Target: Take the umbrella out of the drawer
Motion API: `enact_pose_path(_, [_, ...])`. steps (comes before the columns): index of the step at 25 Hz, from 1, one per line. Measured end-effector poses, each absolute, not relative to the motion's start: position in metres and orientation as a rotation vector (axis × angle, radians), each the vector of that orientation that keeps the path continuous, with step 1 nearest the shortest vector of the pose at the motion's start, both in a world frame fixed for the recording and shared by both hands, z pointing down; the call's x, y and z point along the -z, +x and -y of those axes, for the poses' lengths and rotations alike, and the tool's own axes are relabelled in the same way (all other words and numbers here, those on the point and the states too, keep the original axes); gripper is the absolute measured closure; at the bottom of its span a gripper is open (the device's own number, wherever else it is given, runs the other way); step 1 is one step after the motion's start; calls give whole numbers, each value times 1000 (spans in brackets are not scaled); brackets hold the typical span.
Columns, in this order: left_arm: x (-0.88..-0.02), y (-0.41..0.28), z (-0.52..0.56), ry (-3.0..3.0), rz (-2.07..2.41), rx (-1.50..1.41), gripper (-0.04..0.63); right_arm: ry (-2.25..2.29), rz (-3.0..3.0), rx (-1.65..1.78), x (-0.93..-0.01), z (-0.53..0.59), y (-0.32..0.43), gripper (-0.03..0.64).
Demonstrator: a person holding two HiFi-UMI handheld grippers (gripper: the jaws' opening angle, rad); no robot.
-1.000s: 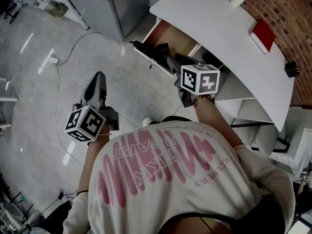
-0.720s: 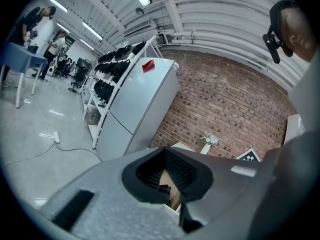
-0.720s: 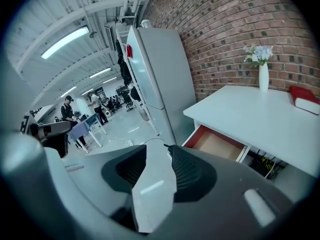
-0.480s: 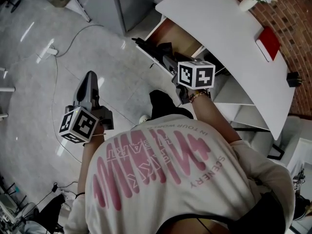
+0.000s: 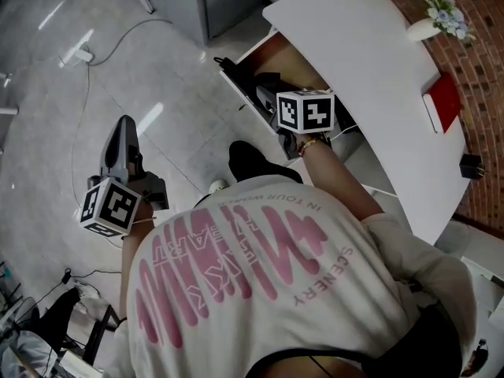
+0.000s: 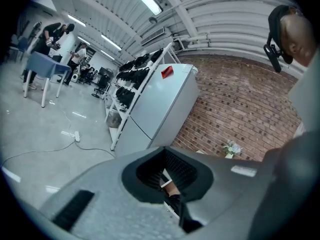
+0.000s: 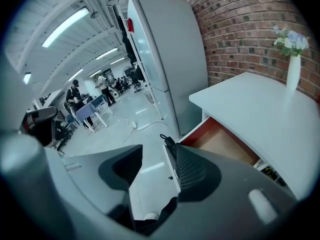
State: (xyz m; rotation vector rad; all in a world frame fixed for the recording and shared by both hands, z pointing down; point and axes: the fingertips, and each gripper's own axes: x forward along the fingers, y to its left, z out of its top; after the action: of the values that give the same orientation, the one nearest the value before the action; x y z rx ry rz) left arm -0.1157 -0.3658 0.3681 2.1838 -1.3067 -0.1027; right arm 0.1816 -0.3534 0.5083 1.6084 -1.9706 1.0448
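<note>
Over the drawer [image 7: 227, 146], right gripper [image 7: 152, 159] fingers [image 7: 192, 171] are opening, nothing between.

The left gripper [image 5: 124, 123] is closed; the right gripper [image 7: 154, 151], angled down, opens empty.

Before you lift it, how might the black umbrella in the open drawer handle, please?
The umbrella looks folded and slim, so probably stiff and light. Lying at the drawer front, it may roll. Its strap loop will likely dangle.
</note>
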Motion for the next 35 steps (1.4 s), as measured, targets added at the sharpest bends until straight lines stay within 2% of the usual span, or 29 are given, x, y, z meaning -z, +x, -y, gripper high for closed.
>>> enact_pose_path(13, [-385,-117,386,2014,1520,94,594,1324,1850,-1056,-593,401,205,365])
enact_pose_path(35, [-442,-123,372,1685,1748,-50,593,914,1637,-1060,-764,421,224,322])
